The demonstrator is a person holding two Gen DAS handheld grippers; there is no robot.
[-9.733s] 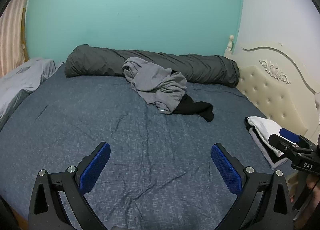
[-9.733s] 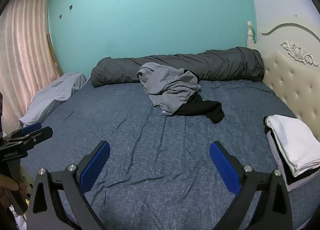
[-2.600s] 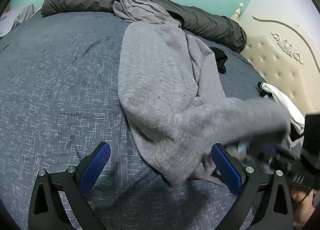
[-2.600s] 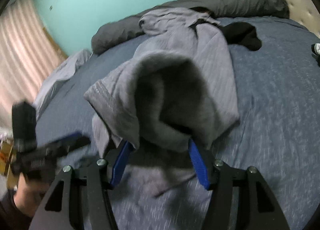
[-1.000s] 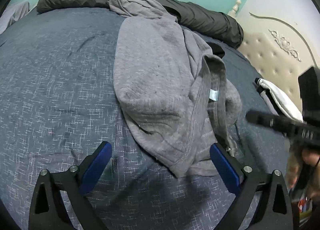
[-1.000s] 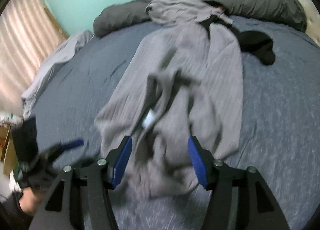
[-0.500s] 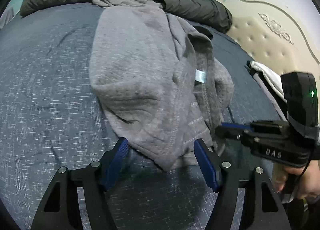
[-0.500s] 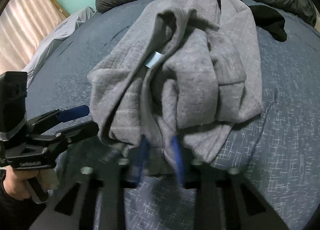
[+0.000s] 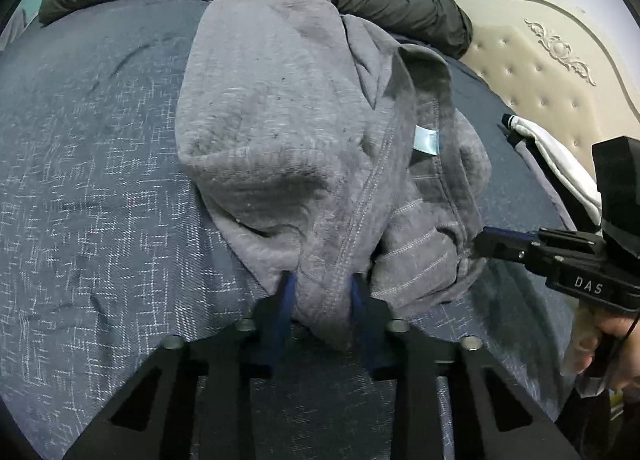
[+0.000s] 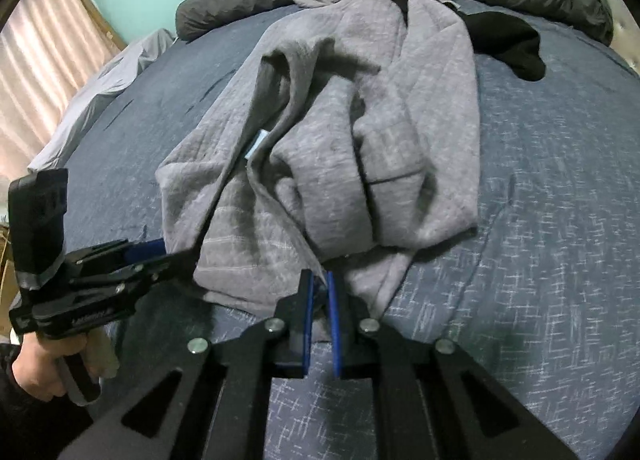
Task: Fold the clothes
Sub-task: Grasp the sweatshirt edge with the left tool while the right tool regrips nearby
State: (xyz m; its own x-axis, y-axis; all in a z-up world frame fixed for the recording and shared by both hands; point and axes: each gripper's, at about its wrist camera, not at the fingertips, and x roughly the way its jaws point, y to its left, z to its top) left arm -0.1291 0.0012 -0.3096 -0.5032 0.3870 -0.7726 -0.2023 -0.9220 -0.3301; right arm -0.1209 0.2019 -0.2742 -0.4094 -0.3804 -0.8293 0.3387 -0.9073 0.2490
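Crumpled grey knit sweatshirt (image 9: 304, 132) lies mid blue-grey bed cover (image 9: 88, 196), near hem toward person. Left gripper (image 9: 322, 300) jaws just closed on hem; right gripper (image 10: 318, 292) jaws pinch adjacent hem edge. Folding not started: garment bunched, sleeves hidden. Folded white stack (image 9: 560, 164) by headboard, cut off. Black garment (image 10: 508, 40) beyond.

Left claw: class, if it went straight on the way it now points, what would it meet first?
The grey garment: the left claw, just closing, already pinches its near edge, with the blue bedcover beneath.
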